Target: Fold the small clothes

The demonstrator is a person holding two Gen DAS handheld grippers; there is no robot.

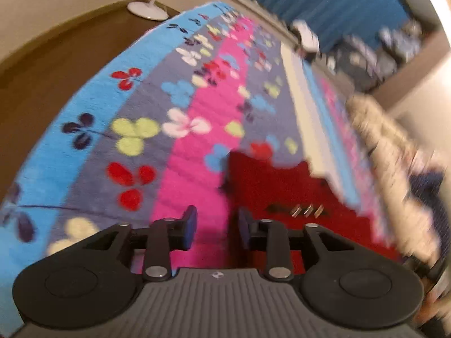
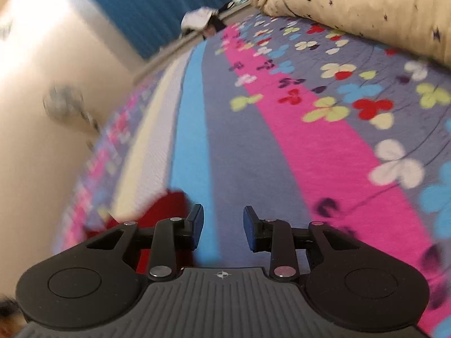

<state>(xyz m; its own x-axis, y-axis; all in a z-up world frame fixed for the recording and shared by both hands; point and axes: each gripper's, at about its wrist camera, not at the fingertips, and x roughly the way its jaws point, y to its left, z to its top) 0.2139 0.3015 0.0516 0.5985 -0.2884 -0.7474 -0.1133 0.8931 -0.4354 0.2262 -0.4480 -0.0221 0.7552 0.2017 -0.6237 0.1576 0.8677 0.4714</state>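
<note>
Left gripper [image 1: 215, 229] jaws part-open, empty, at the red garment's [image 1: 282, 188] edge on the flowered bedspread [image 1: 180, 146]; right gripper [image 2: 224, 226] jaws part-open, empty, beside it

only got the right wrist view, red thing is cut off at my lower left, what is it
Observer: The left wrist view shows more of it, a red garment lying flat on the flowered blanket, with slanted pale marks on it.
Operator: left gripper holding it
Observer: No. The left gripper is open, nothing between its pads, at the garment's left edge.
Operator: anything beyond the bed that side
Observer: Brown floor, with a white round stand base.
</note>
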